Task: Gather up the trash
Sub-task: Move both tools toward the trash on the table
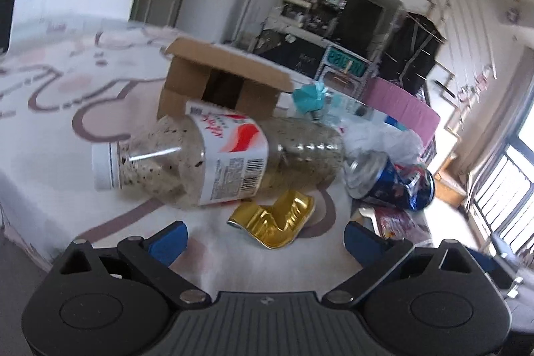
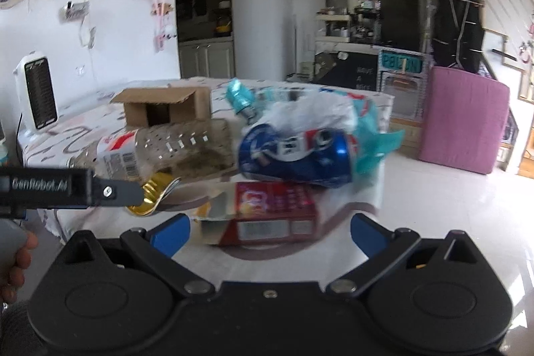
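Trash lies on a table with a white patterned cloth [image 1: 60, 109]. A clear plastic bottle [image 1: 213, 155] with a white cap lies on its side, with a crushed gold foil piece [image 1: 273, 222] in front of it. A dented blue can [image 1: 390, 182] lies to the right, also in the right wrist view [image 2: 293, 155]. A red carton [image 2: 267, 216] lies before my right gripper [image 2: 270, 232]. My left gripper [image 1: 263, 236] is open and empty, just short of the gold foil. My right gripper is open and empty.
An open cardboard box [image 1: 220, 82] stands behind the bottle. White plastic [image 1: 383, 139] and teal wrappers [image 1: 308, 97] lie behind the can. A white heater [image 2: 35, 92] stands at the table's far left. A pink block [image 2: 464, 119] stands on the floor to the right.
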### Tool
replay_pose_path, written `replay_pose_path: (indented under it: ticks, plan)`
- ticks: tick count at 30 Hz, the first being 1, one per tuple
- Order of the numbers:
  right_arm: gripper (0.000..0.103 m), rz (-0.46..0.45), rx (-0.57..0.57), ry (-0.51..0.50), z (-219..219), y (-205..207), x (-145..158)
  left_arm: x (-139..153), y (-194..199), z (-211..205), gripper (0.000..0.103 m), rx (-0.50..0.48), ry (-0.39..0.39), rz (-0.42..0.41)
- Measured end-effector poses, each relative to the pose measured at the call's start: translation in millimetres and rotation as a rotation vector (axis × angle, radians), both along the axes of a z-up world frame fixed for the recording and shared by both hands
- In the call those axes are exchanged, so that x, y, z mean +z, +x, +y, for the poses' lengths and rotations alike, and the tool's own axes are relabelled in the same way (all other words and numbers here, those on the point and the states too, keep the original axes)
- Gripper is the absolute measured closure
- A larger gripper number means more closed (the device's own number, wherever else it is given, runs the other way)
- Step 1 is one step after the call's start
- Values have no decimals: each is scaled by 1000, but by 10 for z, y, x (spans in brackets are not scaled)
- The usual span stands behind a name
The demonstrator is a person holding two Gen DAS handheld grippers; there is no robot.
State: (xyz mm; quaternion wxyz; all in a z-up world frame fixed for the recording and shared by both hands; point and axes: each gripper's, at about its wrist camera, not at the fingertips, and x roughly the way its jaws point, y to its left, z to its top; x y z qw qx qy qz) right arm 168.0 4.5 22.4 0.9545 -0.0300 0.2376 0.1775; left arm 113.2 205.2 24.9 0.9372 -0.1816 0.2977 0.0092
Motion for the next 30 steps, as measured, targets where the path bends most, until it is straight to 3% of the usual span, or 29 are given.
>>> replay_pose_path:
  ticks: [8,15,18,22,26,29,30]
  plan:
    - [0,31,20,-51,211,198,-124,-26,159,-69,4,37,2,32]
    - [0,62,12,-10,19,279,-162,-30,243,-232,4,62,97,62]
    - [0,57,123,-35,-62,343,-136,-35,273,-278,4,60,132,73]
    - [0,19,278,-139,-112,457,-101,-39,296,-308,4,67,154,78]
    - [0,92,326,-57,-155,607,-158,-45,313,-327,4,85,158,73]
    - [4,52,305,-38,-163,577,-219,-46,321,-343,4,96,159,69]
    - [9,44,303,-23,-168,561,-233,-47,325,-354,4,99,163,69]
